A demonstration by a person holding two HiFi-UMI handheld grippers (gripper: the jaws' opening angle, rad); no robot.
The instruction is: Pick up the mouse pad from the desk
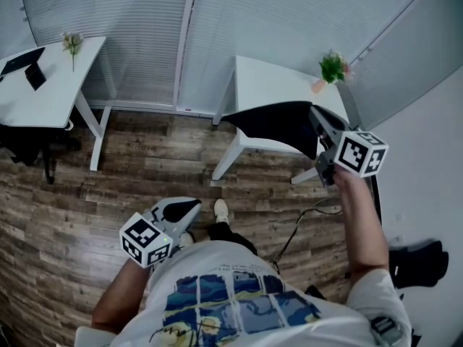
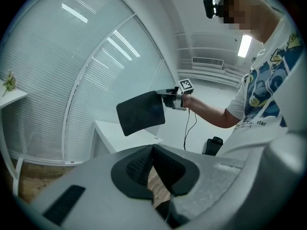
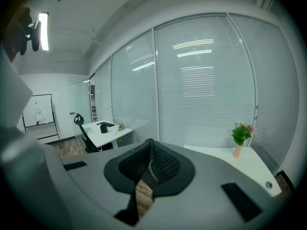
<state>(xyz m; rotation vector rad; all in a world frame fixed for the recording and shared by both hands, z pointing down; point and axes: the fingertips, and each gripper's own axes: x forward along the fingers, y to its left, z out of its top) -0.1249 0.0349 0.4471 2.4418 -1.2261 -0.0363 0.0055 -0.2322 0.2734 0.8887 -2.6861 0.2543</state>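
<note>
The black mouse pad (image 1: 278,125) hangs in the air over the near edge of the white desk (image 1: 268,78), clear of its top. My right gripper (image 1: 317,116) is shut on the pad's right edge, and the pad sticks out to the left. In the right gripper view only the pad's thin edge (image 3: 147,172) shows, pinched between the pads of the right gripper (image 3: 151,150). The left gripper view shows the pad (image 2: 140,111) held up by the right gripper (image 2: 170,98) above the desk (image 2: 115,133). My left gripper (image 1: 187,210) (image 2: 152,152) is low near my body, shut and holding nothing.
A small potted plant (image 1: 333,67) (image 3: 241,135) stands at the desk's far right corner. A second white desk (image 1: 51,85) with a black item and a plant is at the far left. A cable (image 1: 296,230) and a black object (image 1: 416,262) lie on the wooden floor.
</note>
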